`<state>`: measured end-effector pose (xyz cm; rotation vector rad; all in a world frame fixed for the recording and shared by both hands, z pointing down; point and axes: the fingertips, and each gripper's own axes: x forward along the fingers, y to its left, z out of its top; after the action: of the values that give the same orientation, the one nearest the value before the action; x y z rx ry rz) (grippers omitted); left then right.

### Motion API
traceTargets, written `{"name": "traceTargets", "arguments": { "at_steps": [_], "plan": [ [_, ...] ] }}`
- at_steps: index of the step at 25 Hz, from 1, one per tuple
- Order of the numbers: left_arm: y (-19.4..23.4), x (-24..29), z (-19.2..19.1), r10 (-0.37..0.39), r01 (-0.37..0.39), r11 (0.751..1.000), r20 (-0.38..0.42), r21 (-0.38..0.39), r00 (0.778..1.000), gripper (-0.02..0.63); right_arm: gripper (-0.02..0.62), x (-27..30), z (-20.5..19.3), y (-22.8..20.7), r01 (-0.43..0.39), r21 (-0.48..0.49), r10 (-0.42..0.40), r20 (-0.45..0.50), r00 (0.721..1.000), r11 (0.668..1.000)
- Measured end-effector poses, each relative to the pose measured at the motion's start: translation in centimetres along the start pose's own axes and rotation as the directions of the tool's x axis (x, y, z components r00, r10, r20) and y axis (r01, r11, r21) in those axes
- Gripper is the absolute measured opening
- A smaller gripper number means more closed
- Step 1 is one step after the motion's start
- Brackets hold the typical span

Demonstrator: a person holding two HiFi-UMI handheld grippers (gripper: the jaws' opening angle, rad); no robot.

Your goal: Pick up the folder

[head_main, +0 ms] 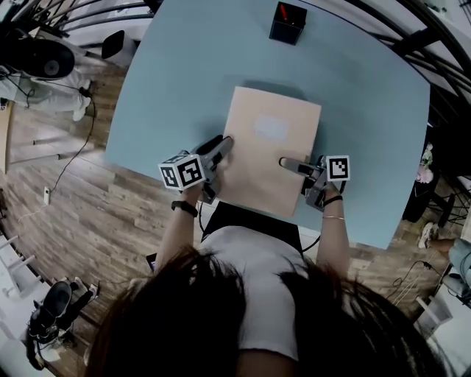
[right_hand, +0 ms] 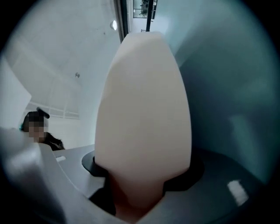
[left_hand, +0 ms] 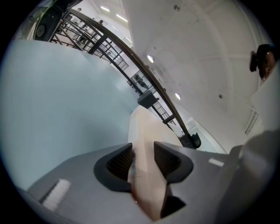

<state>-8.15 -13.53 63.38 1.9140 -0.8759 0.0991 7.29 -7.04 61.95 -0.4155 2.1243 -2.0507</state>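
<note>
A beige folder point(head_main: 272, 147) lies on the light blue table point(head_main: 184, 74) near its front edge. My left gripper point(head_main: 224, 143) is at the folder's left edge. In the left gripper view the folder's edge point(left_hand: 146, 175) runs between the ribbed pads point(left_hand: 120, 164), and the left gripper point(left_hand: 143, 164) is shut on it. My right gripper point(head_main: 287, 163) reaches in from the folder's right side, with one finger lying over its top face. In the right gripper view the folder point(right_hand: 144, 109) fills the gap of the right gripper point(right_hand: 144, 175), whose jaws stand wide around it.
A black pen holder point(head_main: 287, 22) with something red in it stands at the table's far edge. Wooden floor point(head_main: 73, 213) surrounds the table. A chair base and cables sit at the far left. Dark railings point(left_hand: 131, 57) run beyond the table.
</note>
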Motion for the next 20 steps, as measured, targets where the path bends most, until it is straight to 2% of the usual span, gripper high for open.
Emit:
{"name": "traceTargets", "arguments": {
  "at_steps": [4, 15, 20],
  "plan": [
    [0.0, -0.1, 0.1, -0.001, 0.001, 1.0, 0.002, 0.005, 1.0, 0.206, 0.301, -0.1, 0.1, 0.0, -0.008, 0.002, 0.008, 0.021, 1.0, 1.0],
    [-0.6, -0.2, 0.8, -0.024, 0.024, 1.0, 0.032, -0.007, 0.999, 0.206, 0.299, 0.0, 0.5, 0.6, 0.001, -0.066, 0.001, 0.031, 1.0, 0.998],
    [-1.8, -0.6, 1.9, -0.03, 0.029, 0.999, 0.03, 0.041, 0.999, 0.206, 0.299, -0.5, 0.7, 2.2, 0.021, -0.129, -0.016, 0.036, 0.999, 0.991]
  ]
}}
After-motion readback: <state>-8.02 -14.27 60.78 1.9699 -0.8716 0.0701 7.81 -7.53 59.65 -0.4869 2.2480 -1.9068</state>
